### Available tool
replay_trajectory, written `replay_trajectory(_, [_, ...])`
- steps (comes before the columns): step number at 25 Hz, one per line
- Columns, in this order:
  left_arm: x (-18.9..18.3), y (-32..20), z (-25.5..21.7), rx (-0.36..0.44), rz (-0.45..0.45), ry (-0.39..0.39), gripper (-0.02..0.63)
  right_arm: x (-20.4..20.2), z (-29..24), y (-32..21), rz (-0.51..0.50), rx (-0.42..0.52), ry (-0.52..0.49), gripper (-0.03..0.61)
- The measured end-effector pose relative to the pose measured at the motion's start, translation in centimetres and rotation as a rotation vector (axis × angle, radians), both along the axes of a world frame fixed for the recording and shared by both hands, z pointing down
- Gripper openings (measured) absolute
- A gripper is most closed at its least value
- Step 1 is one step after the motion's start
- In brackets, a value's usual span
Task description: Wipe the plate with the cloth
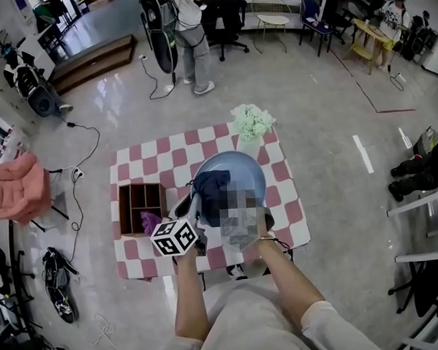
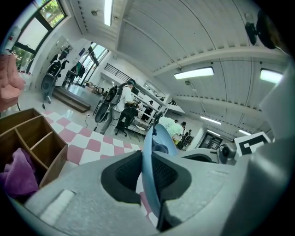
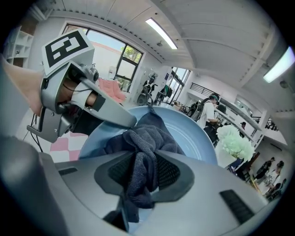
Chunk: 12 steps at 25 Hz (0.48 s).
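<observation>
A light blue plate [image 1: 240, 168] is held tilted above the checkered table. My left gripper [image 2: 148, 177] is shut on its near rim, which shows edge-on between the pads as a blue plate rim [image 2: 150, 161]. My right gripper [image 3: 144, 173] is shut on a dark navy cloth [image 3: 143, 147], which is bunched against the plate's inner face [image 3: 198, 138]. In the head view the cloth [image 1: 211, 184] lies on the plate's left part, and the left gripper's marker cube [image 1: 175, 237] sits just below it. A blurred patch hides the right gripper there.
A wooden compartment box [image 1: 141, 202] stands left of the plate with a purple cloth [image 1: 150, 222] in one cell. Pale green flowers [image 1: 251, 121] sit at the table's far edge. The red-and-white checkered table [image 1: 145, 163] has floor all round it, and a person [image 1: 190, 40] stands far behind.
</observation>
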<state>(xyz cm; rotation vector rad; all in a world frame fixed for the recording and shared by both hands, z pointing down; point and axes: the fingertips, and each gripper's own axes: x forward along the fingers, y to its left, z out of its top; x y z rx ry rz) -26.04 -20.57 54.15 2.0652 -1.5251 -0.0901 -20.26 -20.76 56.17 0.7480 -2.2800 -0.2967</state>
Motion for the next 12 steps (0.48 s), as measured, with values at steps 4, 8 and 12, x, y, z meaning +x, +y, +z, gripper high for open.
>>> replay_trajectory(4, [0.0, 0.1, 0.0, -0.002, 0.011, -0.014, 0.034, 0.1, -0.1, -0.6, 0.003, 0.001, 0.004, 0.118])
replay_trajectory(8, [0.1, 0.2, 0.1, -0.005, 0.018, -0.011, 0.035, 0.7, -0.5, -1.7, 0.021, 0.015, 0.009, 0.118])
replay_trajectory(12, [0.4, 0.2, 0.2, -0.009, 0.025, -0.008, 0.035, 1.4, -0.8, -2.8, 0.036, 0.035, 0.027, 0.118])
